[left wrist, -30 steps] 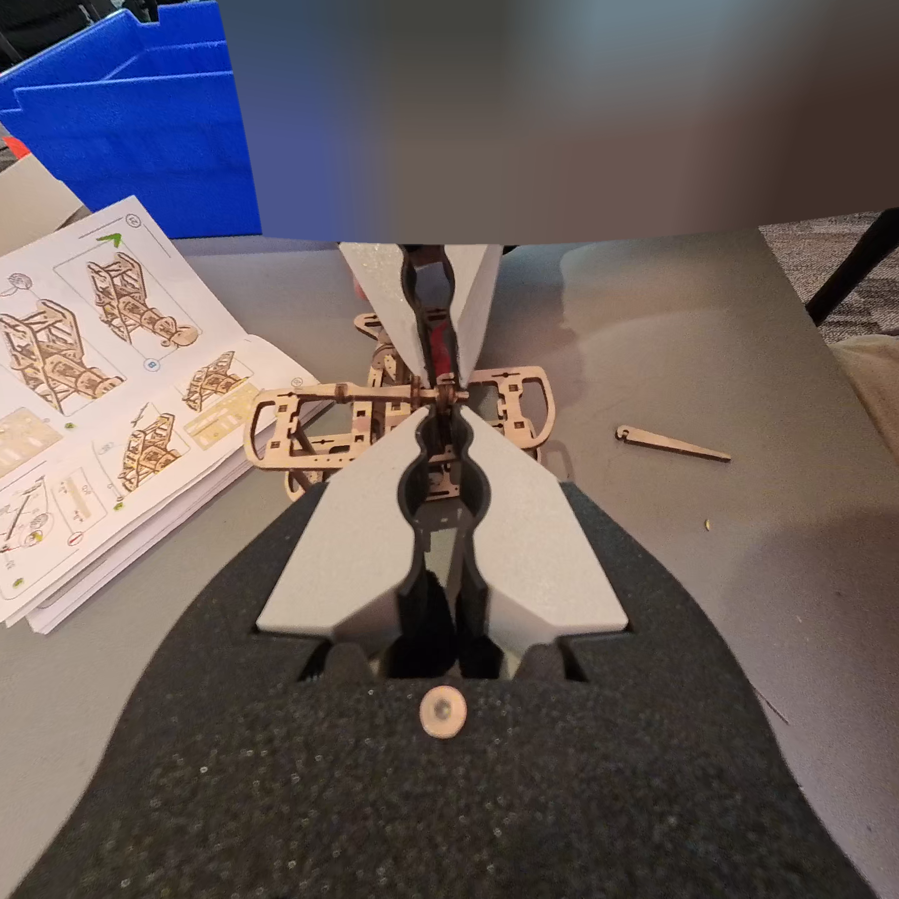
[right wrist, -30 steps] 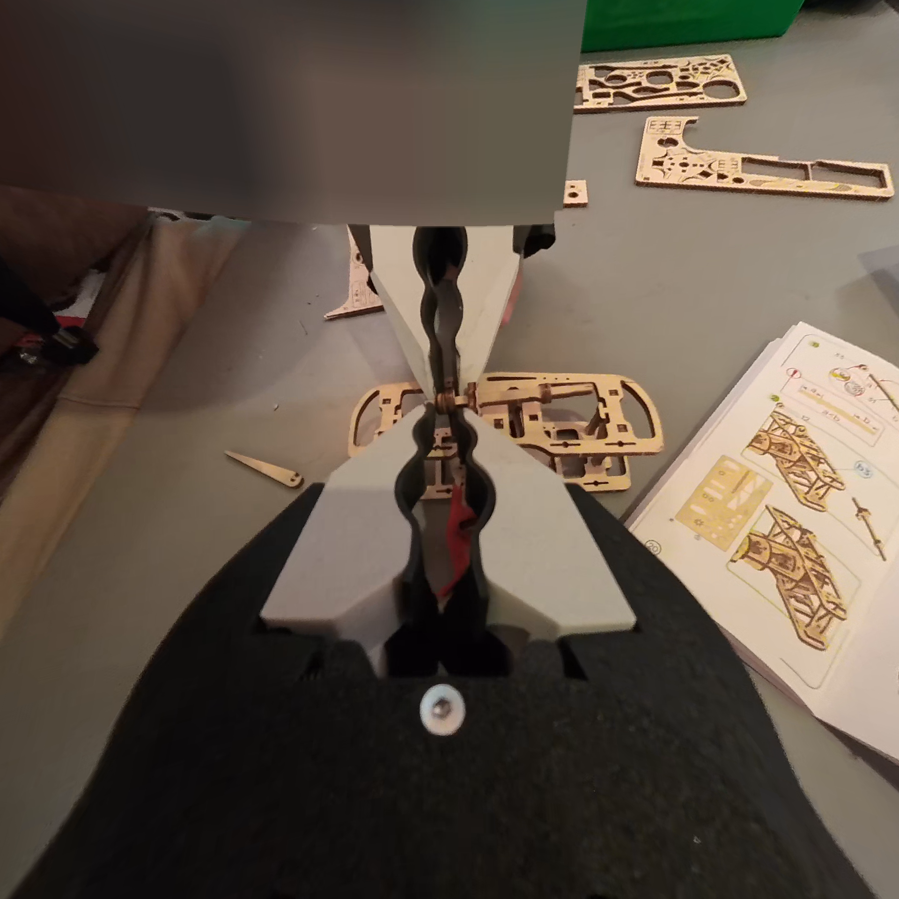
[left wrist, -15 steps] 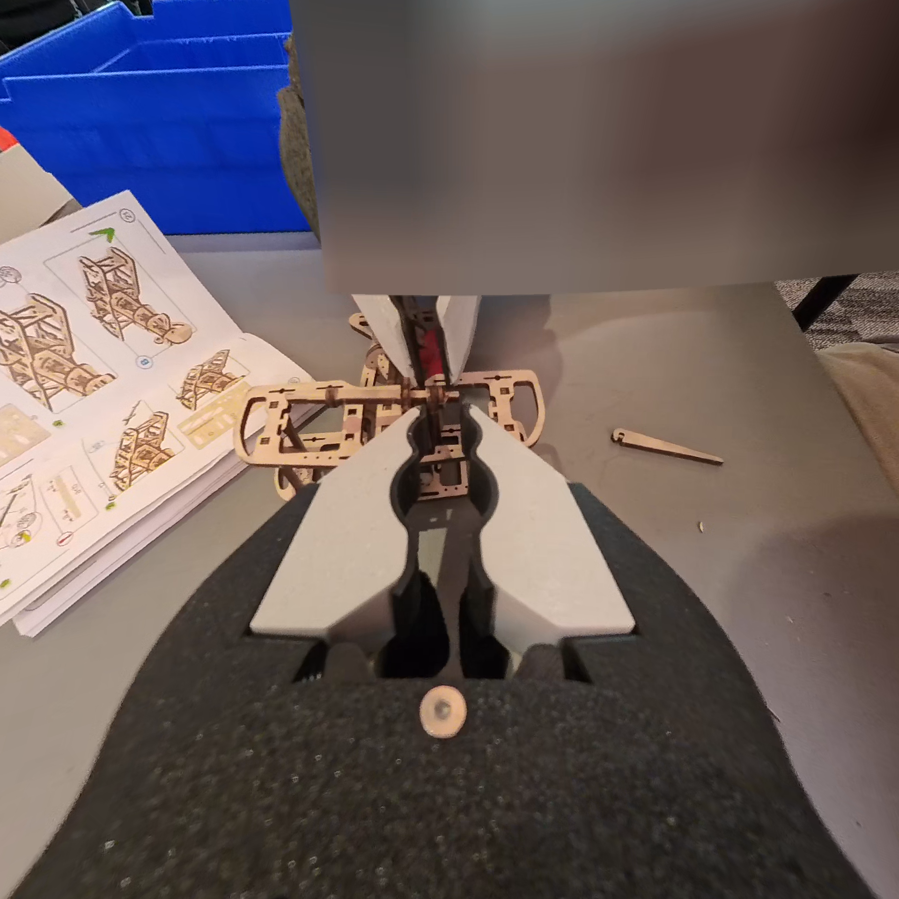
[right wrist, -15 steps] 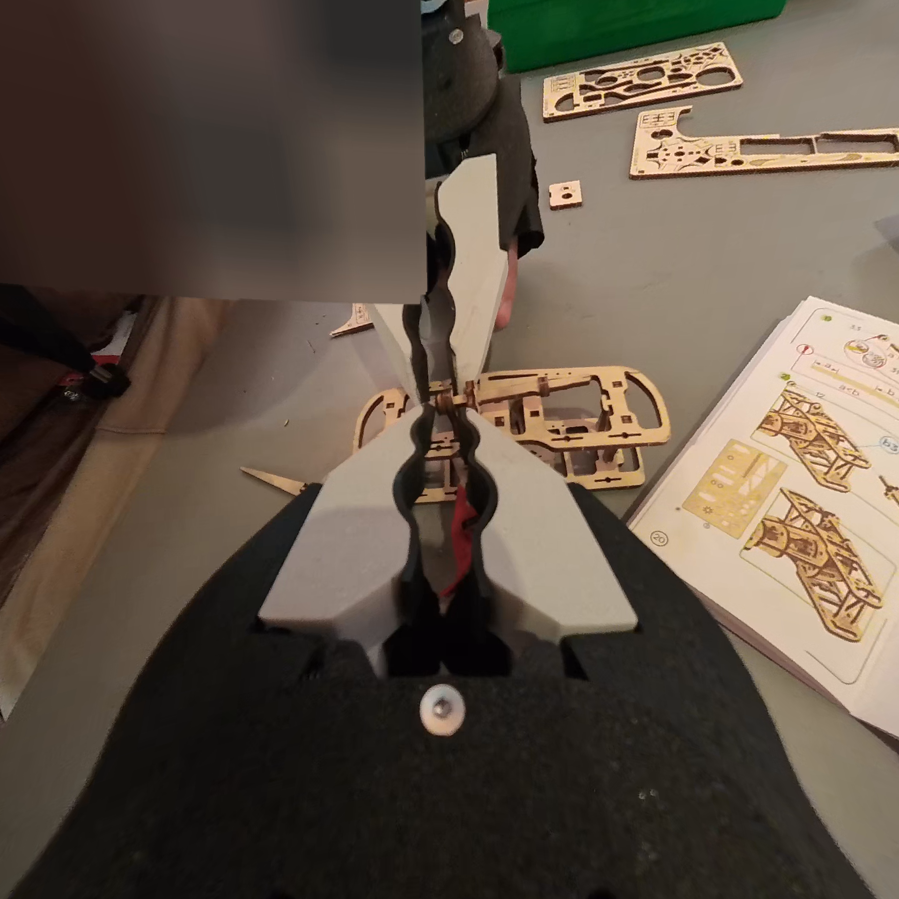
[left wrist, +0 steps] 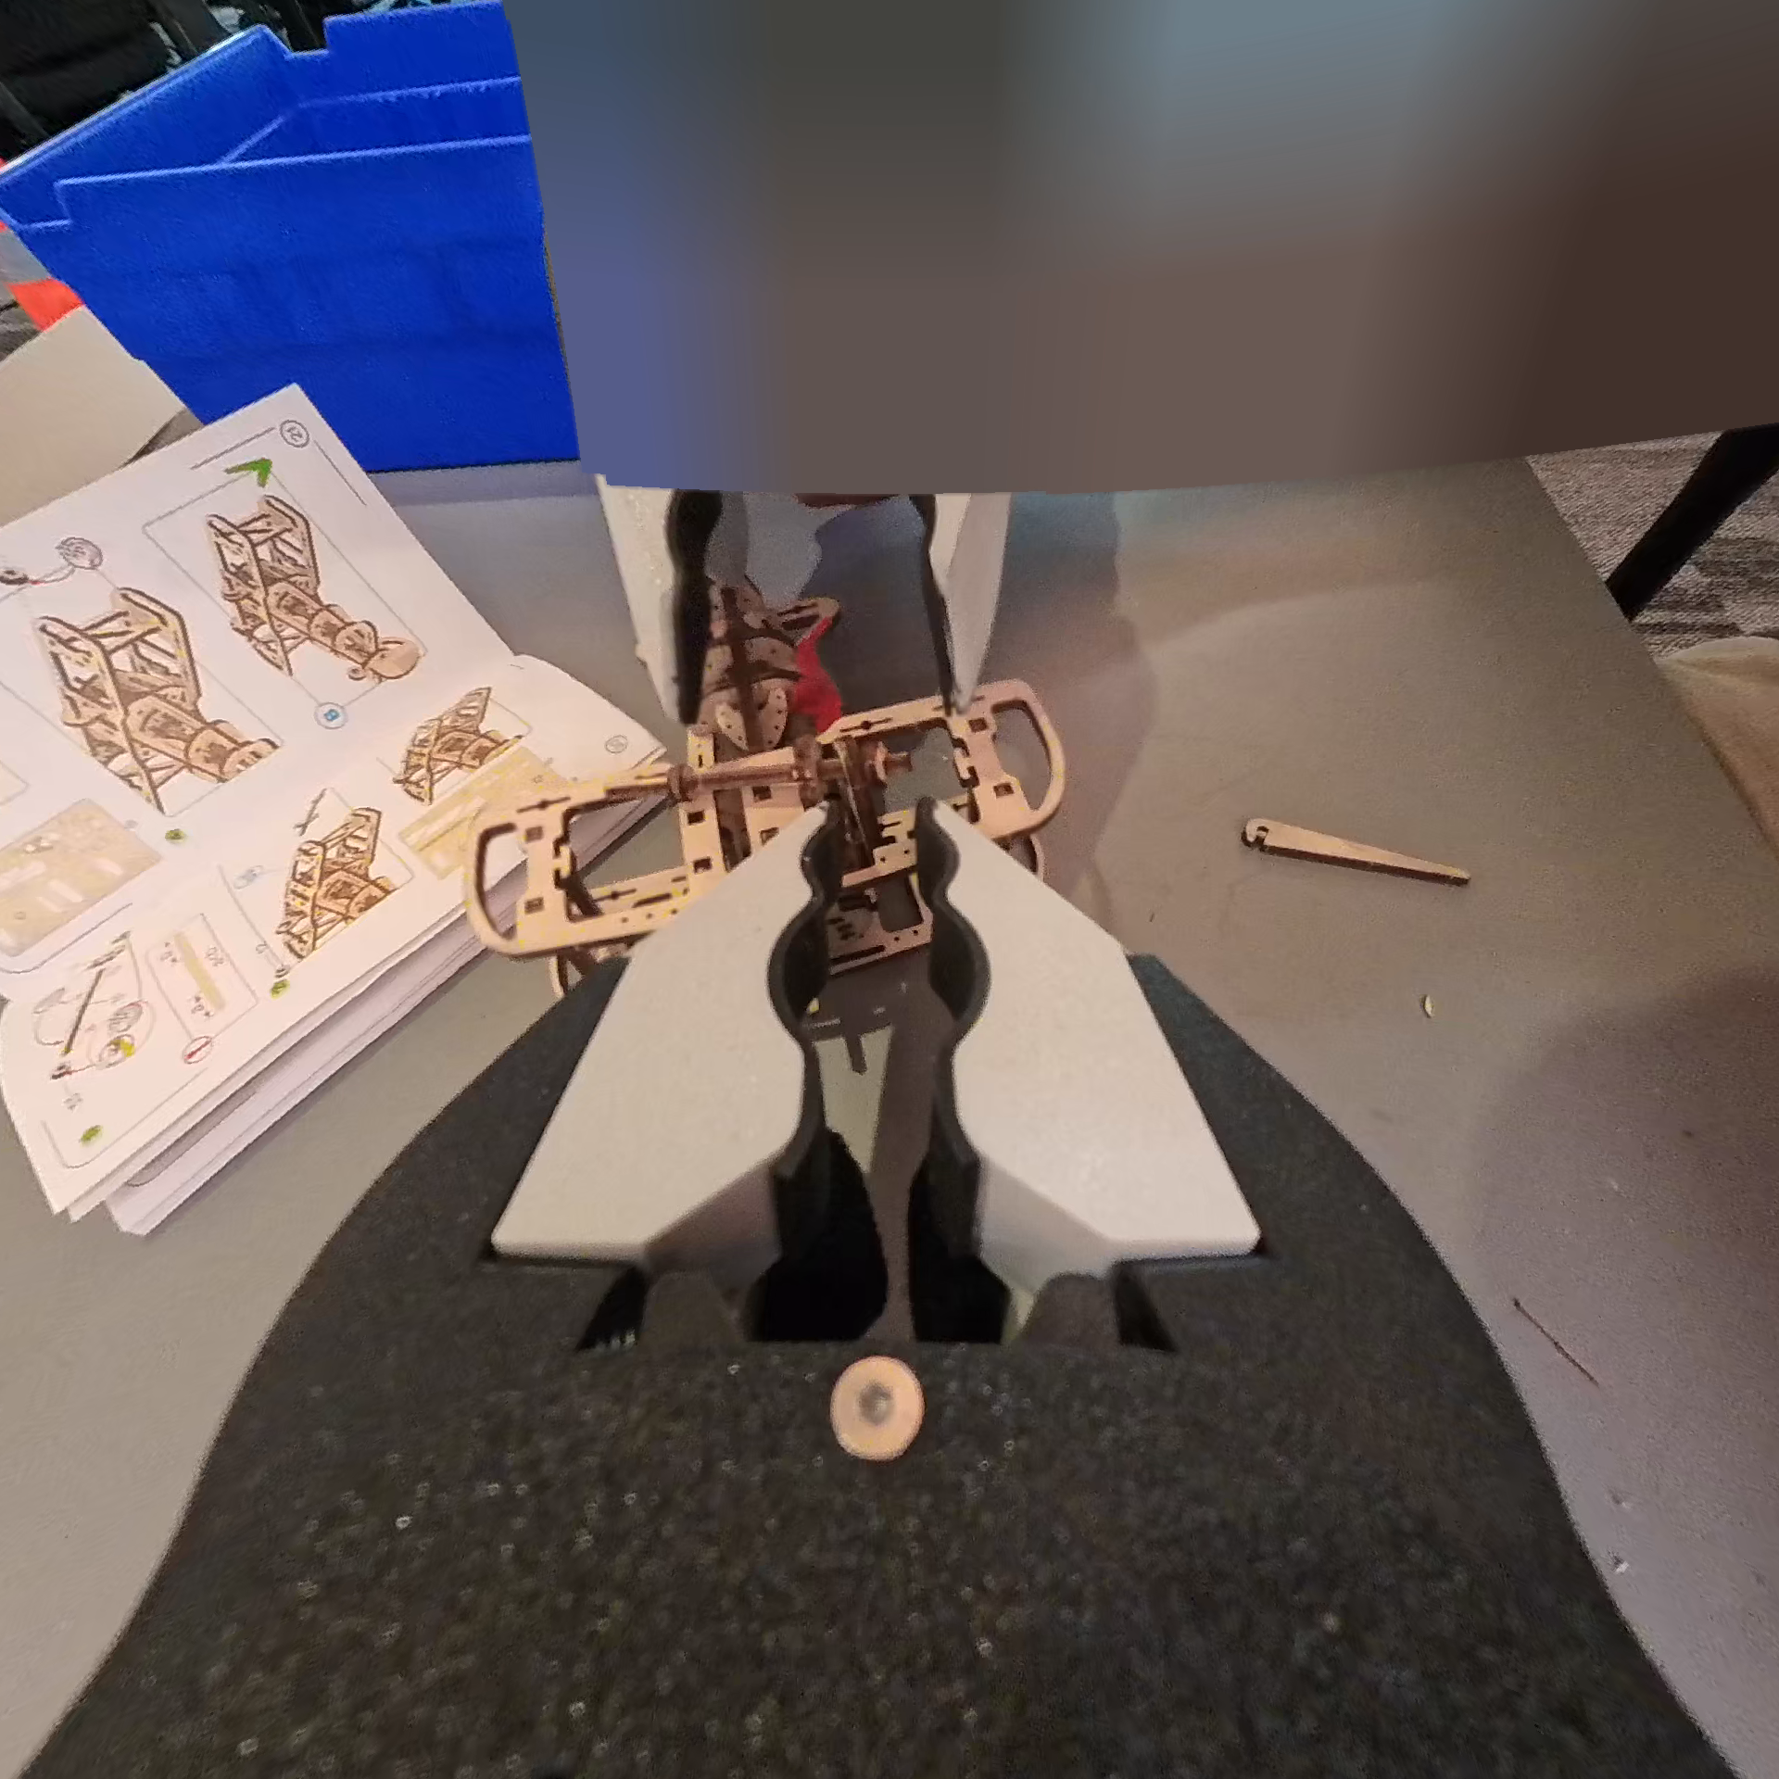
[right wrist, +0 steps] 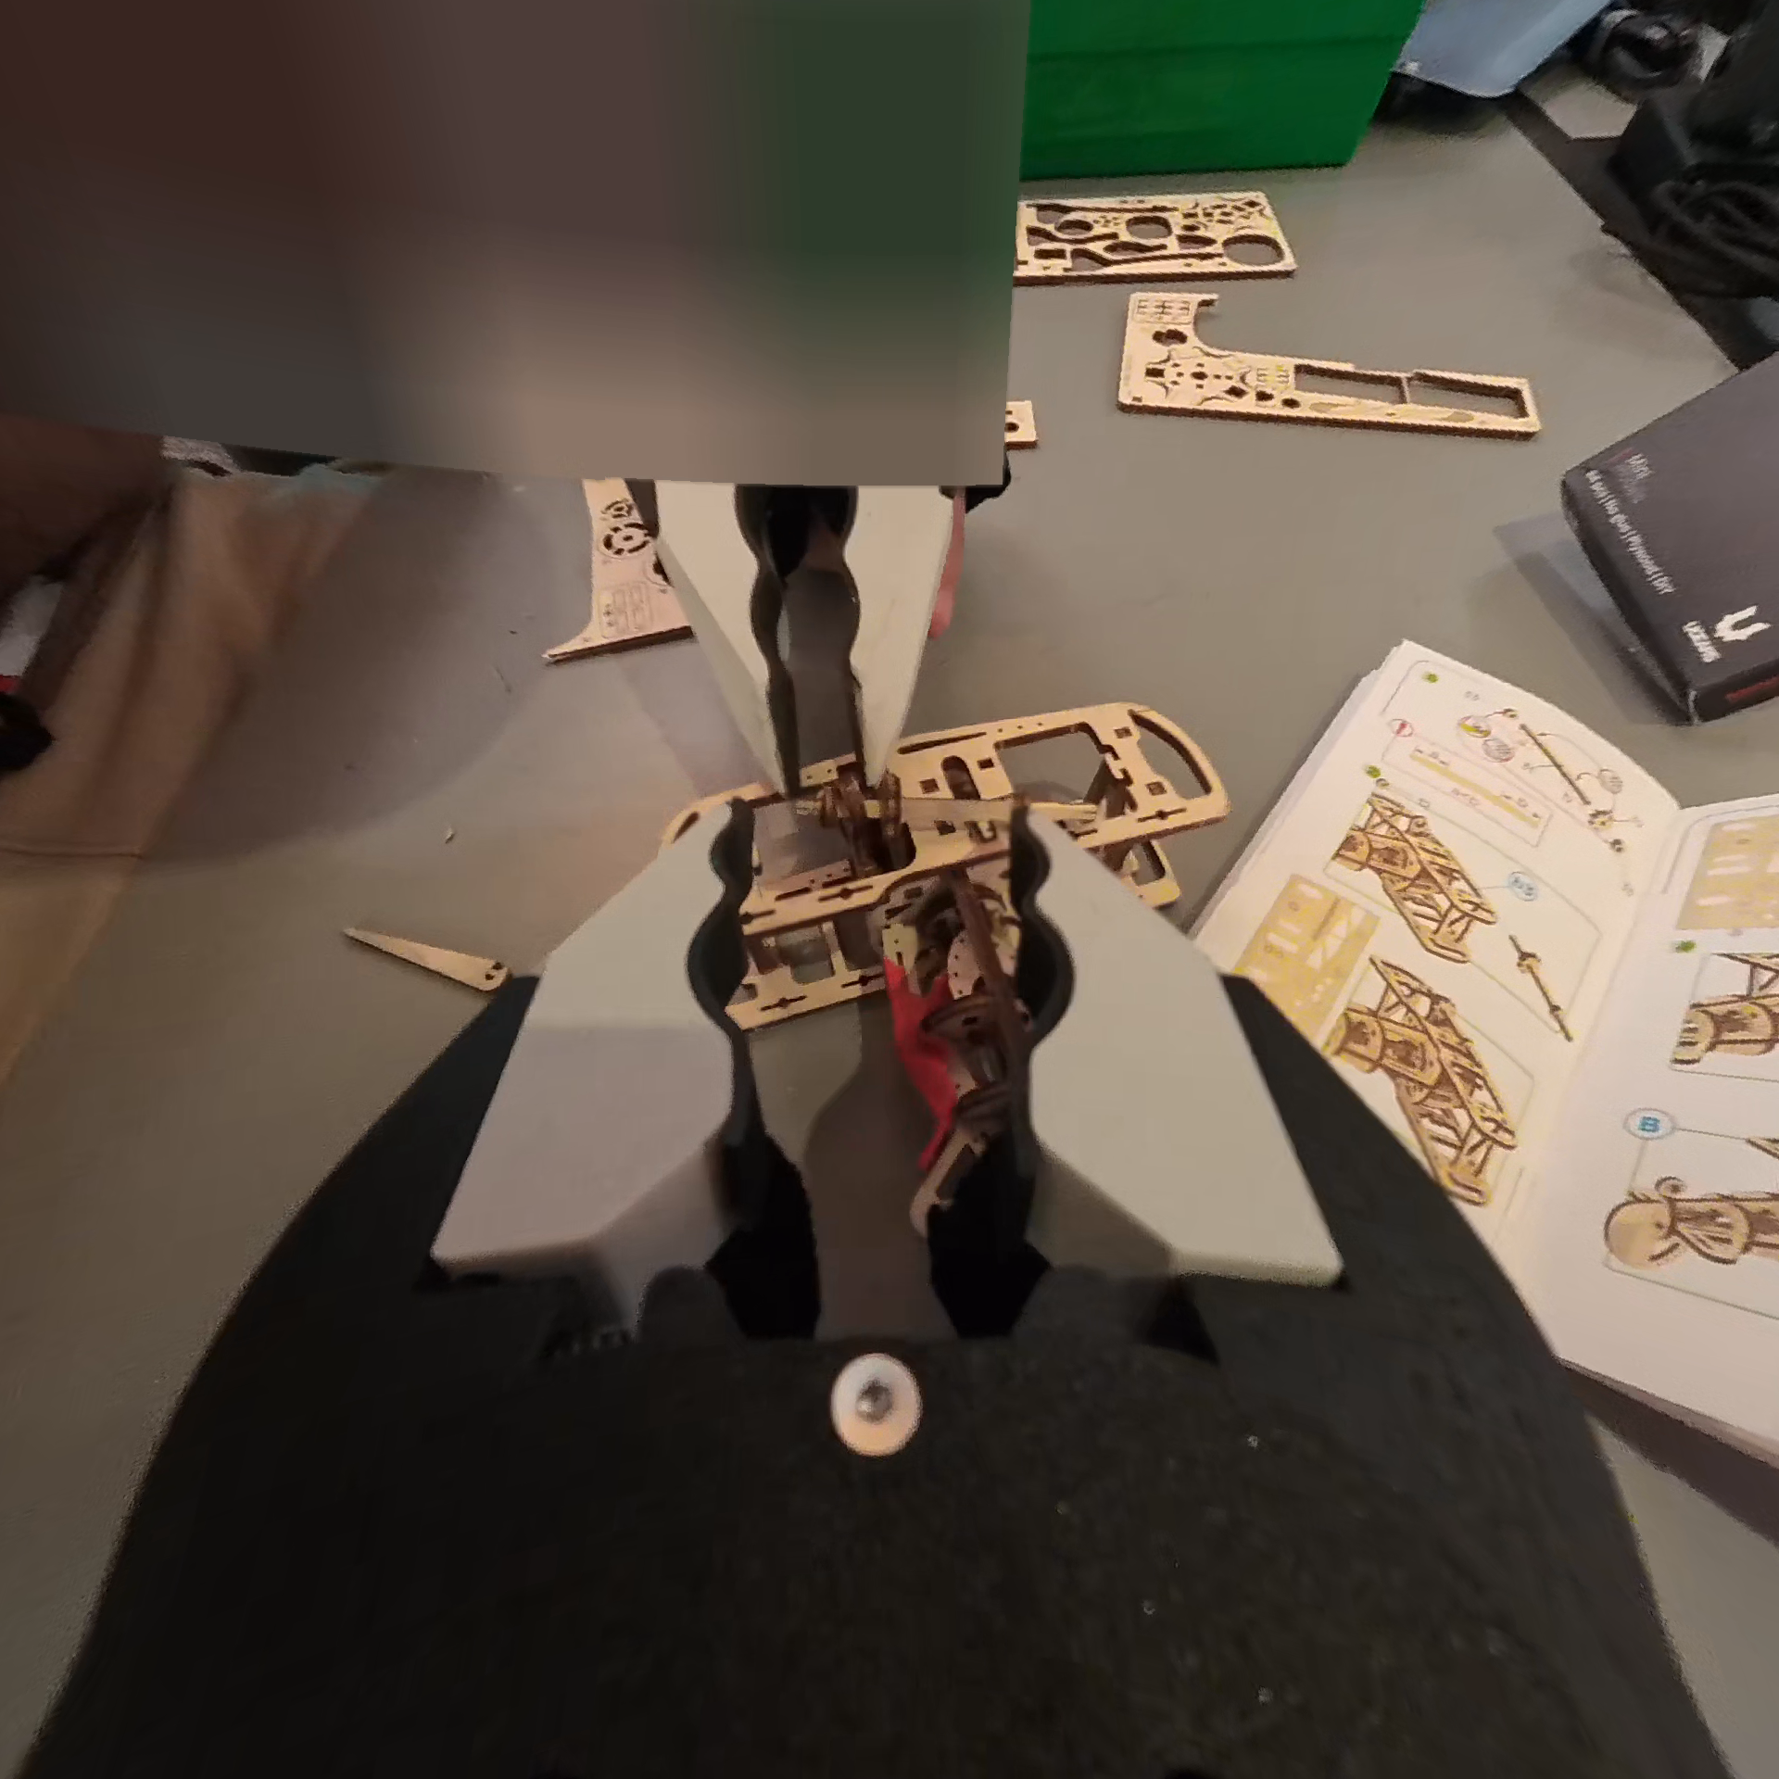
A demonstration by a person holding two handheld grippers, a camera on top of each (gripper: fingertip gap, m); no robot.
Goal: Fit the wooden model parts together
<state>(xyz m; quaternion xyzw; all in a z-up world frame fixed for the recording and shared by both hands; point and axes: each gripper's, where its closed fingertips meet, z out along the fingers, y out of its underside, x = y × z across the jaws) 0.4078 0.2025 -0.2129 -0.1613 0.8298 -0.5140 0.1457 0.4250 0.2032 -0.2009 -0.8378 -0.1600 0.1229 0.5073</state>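
Observation:
A wooden plane model (left wrist: 578, 866) of laser-cut frames lies on the grey table (left wrist: 1348, 1107) between my two grippers, which face each other. A thin axle with small gears (left wrist: 770, 770) runs across its top. My left gripper (left wrist: 876, 813) is slightly open, its tips on either side of the axle's gear end. My right gripper (right wrist: 878, 818) is wide open around the model's body (right wrist: 1107, 770) and a red part (right wrist: 915, 1040). Each gripper also shows in the other's view: the right (left wrist: 813, 708) and the left (right wrist: 828, 778).
An open instruction booklet (left wrist: 241, 770) lies beside the model (right wrist: 1444, 963). A pointed wooden stick (left wrist: 1348, 852) lies on the other side. Blue bins (left wrist: 289, 260) stand behind the booklet. Punched wooden sheets (right wrist: 1319, 375), a green bin (right wrist: 1203, 87) and a black box (right wrist: 1675, 558) are farther off. Only a small space, under 4 cm, lies between the two pairs of fingers. Left tips and right tips are each some 11 centimeters from the pointed wooden stick (left wrist: 1348, 852). Seen from the right wrist view (right wrist: 430, 945) as well.
Both grippers were shut on the axle from opposite sides. Now both have opened, the right one wide and the left one a little.

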